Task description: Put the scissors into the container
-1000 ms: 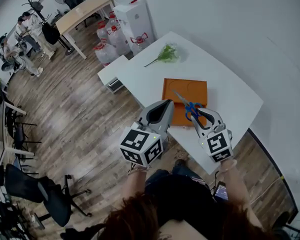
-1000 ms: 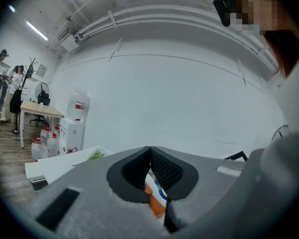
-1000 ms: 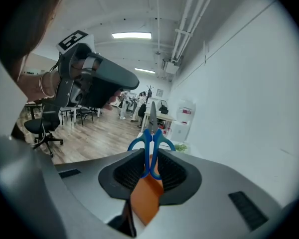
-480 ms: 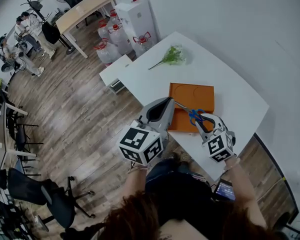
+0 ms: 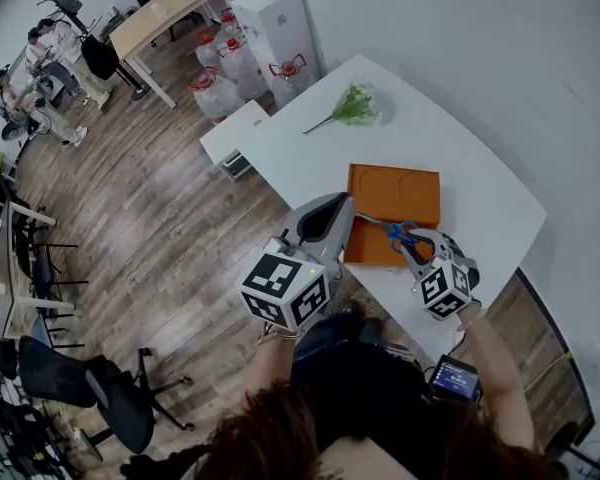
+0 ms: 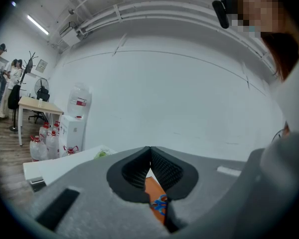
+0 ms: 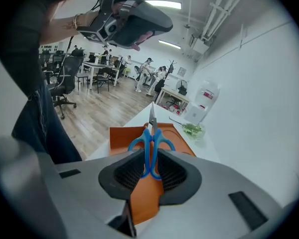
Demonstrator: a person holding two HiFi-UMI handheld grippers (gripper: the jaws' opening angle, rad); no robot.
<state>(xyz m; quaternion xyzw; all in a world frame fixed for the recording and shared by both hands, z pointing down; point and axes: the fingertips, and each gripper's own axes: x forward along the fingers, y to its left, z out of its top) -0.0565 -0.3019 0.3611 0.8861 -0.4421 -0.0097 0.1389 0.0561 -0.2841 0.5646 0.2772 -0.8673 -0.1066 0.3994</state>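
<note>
right gripper view: the scissors (image 7: 150,136), probably light, stiff and slick-bladed, point forward, pinched at their blue handles by the right claw (image 7: 150,163) over the orange container (image 7: 122,136) on the desk (image 5: 480,198); the left claw (image 6: 150,156) is pressed together, empty.

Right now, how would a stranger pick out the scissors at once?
Find the white table by the wall, then the flat orange container on it. Over its near edge, the right gripper holds the scissors: blue handles, blades pointing away; nothing else at the table is blue.
</note>
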